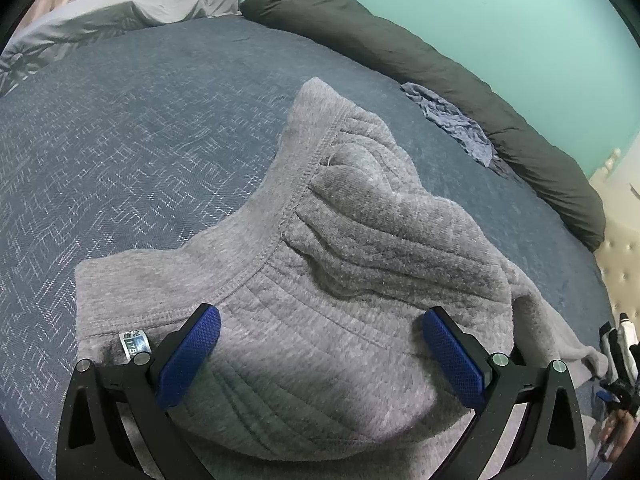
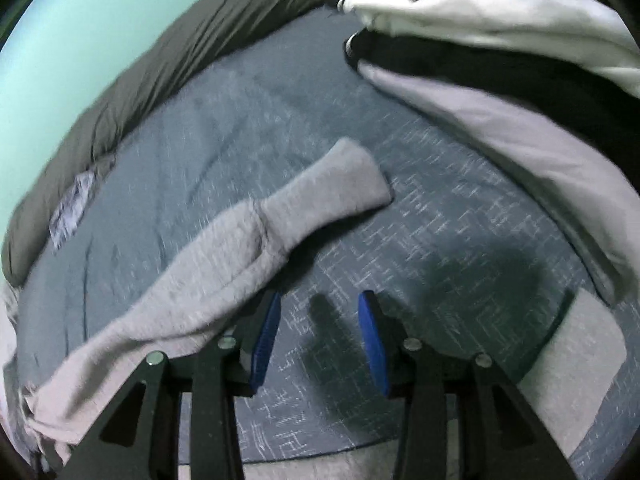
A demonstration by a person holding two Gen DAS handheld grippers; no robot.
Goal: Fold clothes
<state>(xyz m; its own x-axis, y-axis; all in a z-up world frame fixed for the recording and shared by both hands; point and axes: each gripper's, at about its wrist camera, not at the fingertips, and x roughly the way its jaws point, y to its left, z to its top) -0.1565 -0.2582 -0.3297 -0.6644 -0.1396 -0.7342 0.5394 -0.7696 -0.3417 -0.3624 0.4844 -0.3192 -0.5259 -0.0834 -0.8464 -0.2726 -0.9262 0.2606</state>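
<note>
Bedding fills both views: a bed under a blue patterned cover, with a long dark olive bolster along the far edge against a mint-green wall, and a rumpled grey sheet bunched at one corner.

On the cover lies the grey fleece garment — a hooded top, spread out with its ribbed hood turned inside out and heaped toward the bolster. One sleeve stretches away across the bed, its cuff end lying flat on the blue cover. In the right wrist view, folded black-and-white clothes sit at the upper right edge of the bed. A small crumpled blue cloth lies just beside the bolster.

Over the hood's base hangs the left claw, its blue pads spread wide with fleece beneath them, not pinching anything. A size label shows on the fabric by its left finger.

The right claw stands partly apart over bare cover — nothing between its pads, the sleeve lying just to its left. That view is blurred.
</note>
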